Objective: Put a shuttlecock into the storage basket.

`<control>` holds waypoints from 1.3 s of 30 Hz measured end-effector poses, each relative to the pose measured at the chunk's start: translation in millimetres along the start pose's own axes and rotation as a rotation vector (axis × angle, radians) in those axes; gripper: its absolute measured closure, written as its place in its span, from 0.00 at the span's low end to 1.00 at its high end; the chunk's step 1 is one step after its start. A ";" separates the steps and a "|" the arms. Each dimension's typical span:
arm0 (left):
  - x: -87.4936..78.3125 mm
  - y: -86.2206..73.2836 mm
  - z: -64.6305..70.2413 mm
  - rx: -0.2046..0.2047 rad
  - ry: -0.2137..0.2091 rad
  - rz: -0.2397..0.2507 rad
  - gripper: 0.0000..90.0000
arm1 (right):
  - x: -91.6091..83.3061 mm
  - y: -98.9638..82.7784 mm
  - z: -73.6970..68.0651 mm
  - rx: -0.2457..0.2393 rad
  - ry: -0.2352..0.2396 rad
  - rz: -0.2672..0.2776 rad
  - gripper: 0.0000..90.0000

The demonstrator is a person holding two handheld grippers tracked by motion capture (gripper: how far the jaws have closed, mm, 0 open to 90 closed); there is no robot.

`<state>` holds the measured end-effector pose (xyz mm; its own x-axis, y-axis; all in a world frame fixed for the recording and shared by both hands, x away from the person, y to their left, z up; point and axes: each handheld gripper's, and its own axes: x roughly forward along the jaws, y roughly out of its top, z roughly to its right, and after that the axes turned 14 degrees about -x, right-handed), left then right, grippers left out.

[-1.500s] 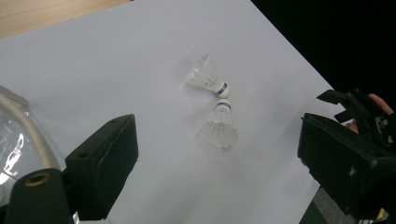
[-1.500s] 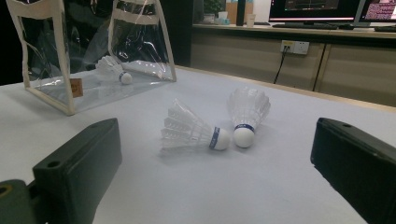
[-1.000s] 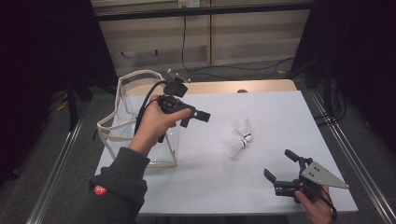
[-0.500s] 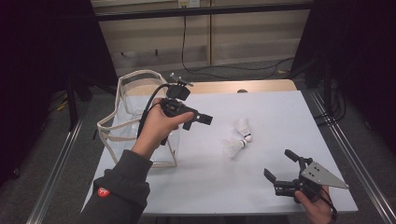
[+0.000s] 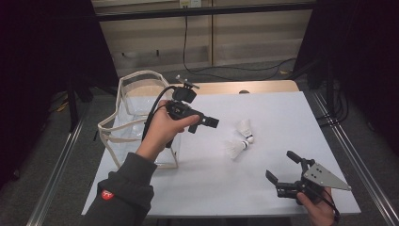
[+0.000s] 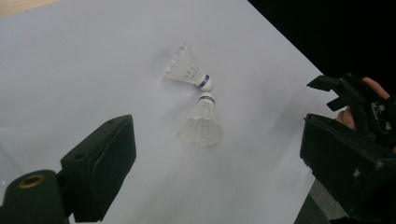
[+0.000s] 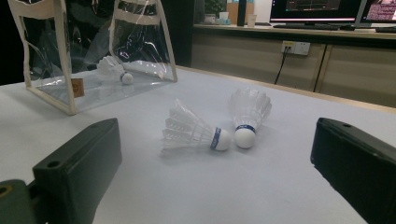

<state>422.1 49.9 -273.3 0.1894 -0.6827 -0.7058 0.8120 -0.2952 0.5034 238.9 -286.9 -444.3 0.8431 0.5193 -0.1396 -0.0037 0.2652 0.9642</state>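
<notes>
Two shuttlecocks lie cork to cork on the counter; a careless grasp could scatter both.

High view: left gripper (image 5: 212,122) released above shuttlecocks (image 5: 240,140). Left gripper view: the pair sits ahead between the jaws. Right gripper view: right jaws released, pair ahead; clear bag (image 7: 70,51) holds another.

the left gripper (image 5: 203,123) is matte black, blocky, with a small mount of silver screws on top and a black cable looping off its back. the right gripper (image 5: 283,171) is black too, topped by a grey three-cornered plate. at the lower left of the high view, a dark grey sleeve (image 5: 123,193) carries a small red round patch.
</notes>
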 end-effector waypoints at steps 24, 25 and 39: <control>17.8 -9.3 -1.6 0.024 0.000 -0.028 0.10 | 0.3 -0.1 -0.1 -0.004 -0.001 0.001 0.02; 18.6 -9.6 -1.3 0.018 0.001 -0.024 0.09 | 0.3 -0.1 0.0 -0.004 -0.002 0.001 0.02; 29.0 -15.1 -1.8 0.045 -0.007 -0.032 0.09 | 0.4 -0.6 0.6 0.001 0.000 -0.003 0.02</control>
<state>416.3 35.8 -302.3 0.1602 -0.6768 -0.7185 0.7918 -0.3465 0.5030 239.6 -287.4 -444.8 0.8431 0.5186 -0.1423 -0.0006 0.2656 0.9641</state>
